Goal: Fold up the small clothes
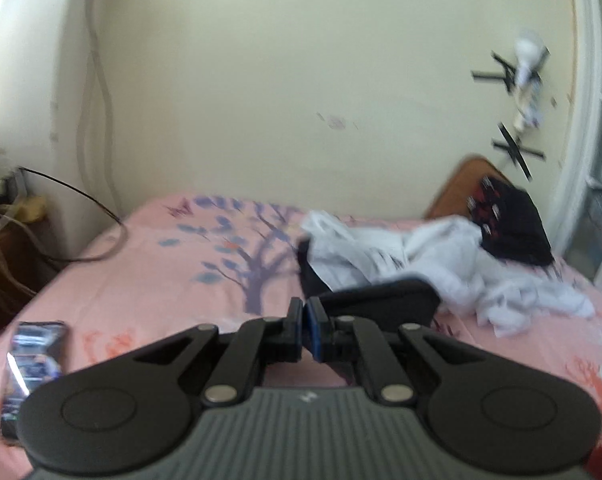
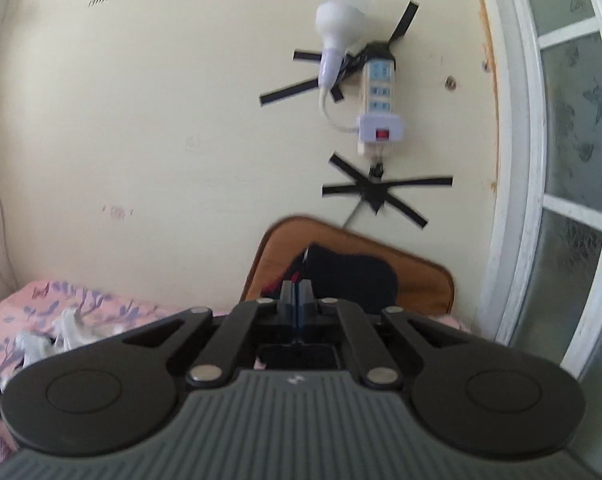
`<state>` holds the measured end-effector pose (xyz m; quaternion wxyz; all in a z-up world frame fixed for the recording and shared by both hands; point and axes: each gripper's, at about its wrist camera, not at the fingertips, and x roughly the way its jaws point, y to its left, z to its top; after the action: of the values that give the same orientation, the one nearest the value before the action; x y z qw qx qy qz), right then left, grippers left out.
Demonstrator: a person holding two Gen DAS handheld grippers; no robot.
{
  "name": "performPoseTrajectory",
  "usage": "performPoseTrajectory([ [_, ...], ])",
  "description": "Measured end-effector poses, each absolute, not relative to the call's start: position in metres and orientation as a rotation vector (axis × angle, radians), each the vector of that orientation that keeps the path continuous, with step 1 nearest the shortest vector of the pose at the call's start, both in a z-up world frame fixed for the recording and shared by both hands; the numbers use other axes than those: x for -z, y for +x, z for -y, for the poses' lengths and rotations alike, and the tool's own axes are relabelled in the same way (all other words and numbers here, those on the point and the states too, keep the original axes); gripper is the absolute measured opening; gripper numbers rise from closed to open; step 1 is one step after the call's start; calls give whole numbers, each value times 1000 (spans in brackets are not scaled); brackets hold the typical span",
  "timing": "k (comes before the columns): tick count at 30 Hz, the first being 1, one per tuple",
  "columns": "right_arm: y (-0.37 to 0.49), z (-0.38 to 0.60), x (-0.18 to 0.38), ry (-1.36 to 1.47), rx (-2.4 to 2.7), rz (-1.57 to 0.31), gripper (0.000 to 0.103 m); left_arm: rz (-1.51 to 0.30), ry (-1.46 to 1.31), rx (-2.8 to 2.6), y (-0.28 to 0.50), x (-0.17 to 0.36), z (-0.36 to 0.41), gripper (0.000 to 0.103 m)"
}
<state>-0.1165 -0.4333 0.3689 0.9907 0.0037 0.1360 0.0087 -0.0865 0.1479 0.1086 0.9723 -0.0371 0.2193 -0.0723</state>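
Observation:
A heap of white clothes lies on the pink bedsheet at the right, with a black garment under its near side. A dark patterned garment sits behind the heap. My left gripper is shut and empty, held above the bed just left of the black garment. My right gripper is shut and empty, raised and facing the wall; the dark garment lies beyond it on a brown cushion. White clothes show at lower left of the right wrist view.
A phone lies on the bed at the near left. A black cable runs over the bed's far left corner. A power strip and lamp are taped to the wall. A window frame stands at the right.

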Motion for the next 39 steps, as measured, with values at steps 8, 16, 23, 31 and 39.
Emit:
performPoseTrajectory([
  [8, -99, 354, -334, -61, -296, -339, 12, -151, -175, -325, -176, -184, -229, 2],
  [16, -46, 292, -298, -43, -414, -520, 32, -323, -88, -6, -88, -141, -134, 62],
  [23, -74, 341, -296, -86, -268, -521, 47, -386, 268, 287, 6, -87, 31, 96],
  [31, -81, 396, -302, -55, -108, -545, 47, -559, 185, 302, 73, -53, 50, 5],
  [39, -13, 326, -334, -173, -274, -502, 47, -492, -199, 229, -87, -68, -141, 5],
])
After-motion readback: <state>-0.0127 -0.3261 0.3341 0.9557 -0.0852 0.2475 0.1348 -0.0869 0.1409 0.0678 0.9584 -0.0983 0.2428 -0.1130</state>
